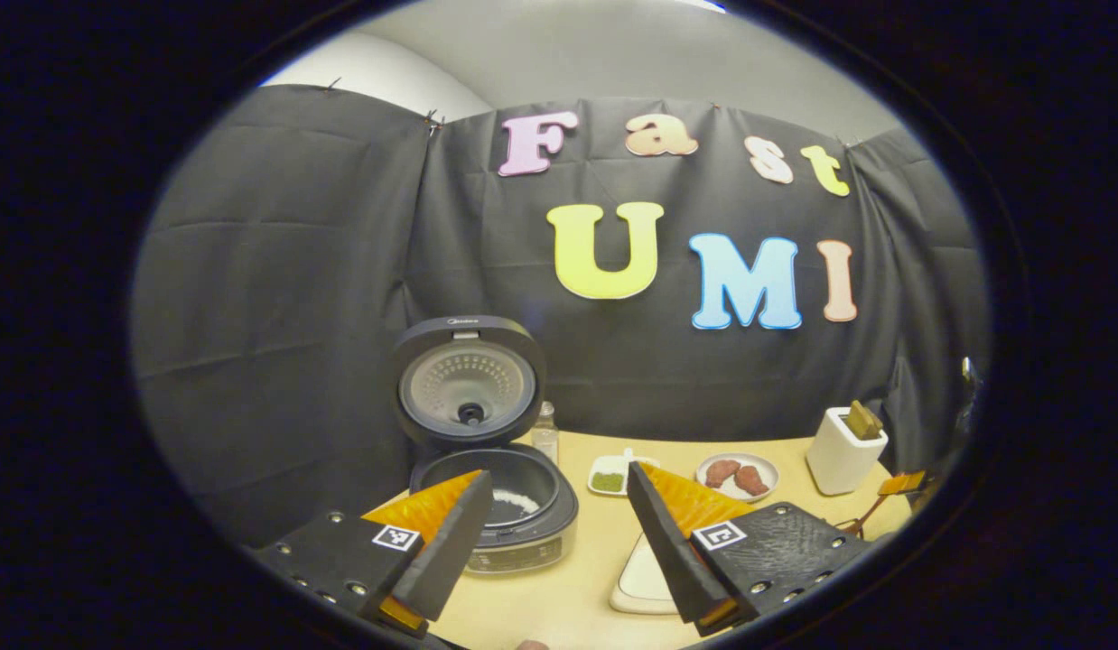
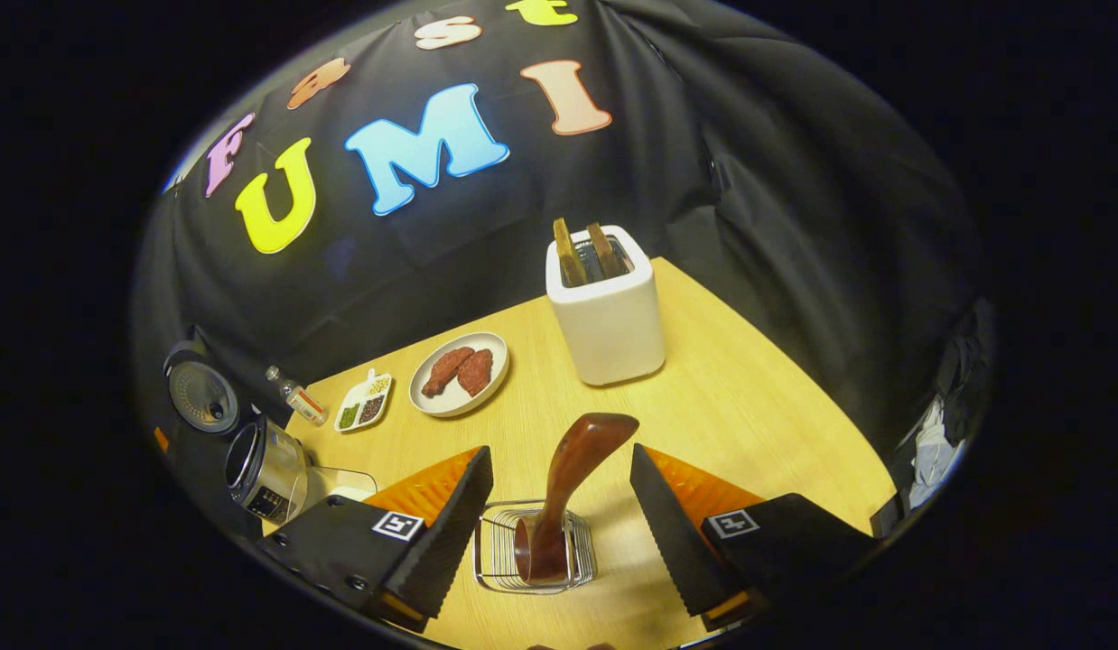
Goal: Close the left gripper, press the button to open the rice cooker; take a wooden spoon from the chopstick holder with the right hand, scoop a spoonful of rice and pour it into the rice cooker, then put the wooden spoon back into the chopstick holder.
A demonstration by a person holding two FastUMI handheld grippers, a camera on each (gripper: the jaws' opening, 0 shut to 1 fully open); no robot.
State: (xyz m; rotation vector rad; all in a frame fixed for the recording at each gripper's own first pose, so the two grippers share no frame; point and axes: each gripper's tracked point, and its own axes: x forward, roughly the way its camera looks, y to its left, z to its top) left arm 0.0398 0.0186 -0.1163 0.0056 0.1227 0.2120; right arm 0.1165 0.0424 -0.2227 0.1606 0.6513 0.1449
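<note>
Right claw (image 2: 559,524): fingers spread wide, gripping nothing, above wooden spoon (image 2: 568,487) standing in wire chopstick holder (image 2: 534,546) on desk (image 2: 749,424) | left claw (image 1: 554,533): wide open, empty | rice cooker (image 1: 496,506): lid up, white rice in pot, just beyond left claw | toaster (image 2: 606,307): farther back.

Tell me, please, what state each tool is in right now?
Left tool: open, holding nothing.
Right tool: open, its fingers either side of the wooden spoon, not gripping it.
</note>
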